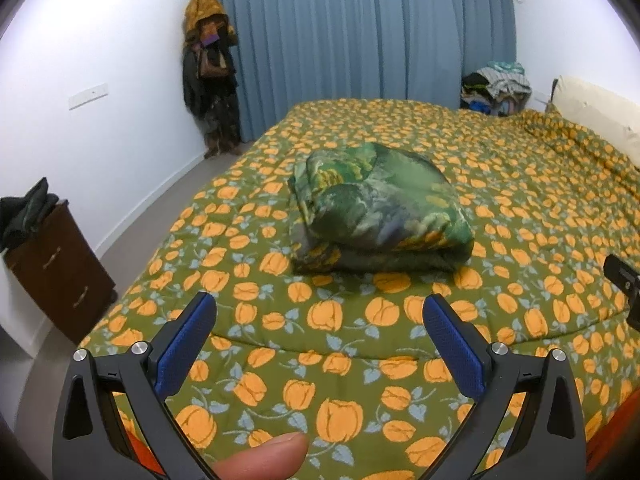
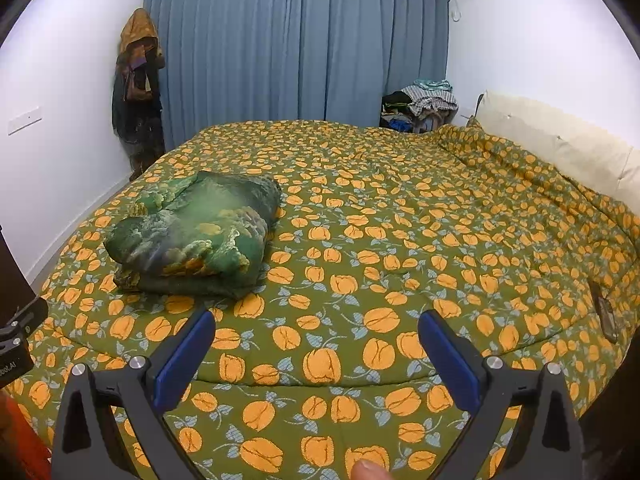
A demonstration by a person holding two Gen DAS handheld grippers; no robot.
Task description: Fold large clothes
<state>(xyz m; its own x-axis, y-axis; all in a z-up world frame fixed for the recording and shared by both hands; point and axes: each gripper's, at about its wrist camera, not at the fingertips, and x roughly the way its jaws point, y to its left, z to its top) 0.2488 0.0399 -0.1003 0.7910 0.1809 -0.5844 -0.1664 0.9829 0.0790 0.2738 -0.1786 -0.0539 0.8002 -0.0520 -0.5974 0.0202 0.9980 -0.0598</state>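
Observation:
A green patterned garment (image 1: 378, 208) lies folded into a thick bundle on the bed; it also shows in the right wrist view (image 2: 196, 234) at the left. My left gripper (image 1: 320, 312) is open and empty, held above the bedspread a little short of the bundle. My right gripper (image 2: 316, 328) is open and empty, above the bedspread to the right of the bundle. Part of the right gripper's body (image 1: 624, 280) shows at the right edge of the left wrist view, and the left gripper's body (image 2: 16, 336) shows at the left edge of the right wrist view.
The bed has an olive bedspread with orange flowers (image 2: 400, 208) and a cream headboard (image 2: 560, 148) at the right. Blue curtains (image 2: 296, 40), a coat stand with clothes (image 1: 210, 68), a clothes pile (image 2: 424, 104) and a dark drawer cabinet (image 1: 60, 268) surround it.

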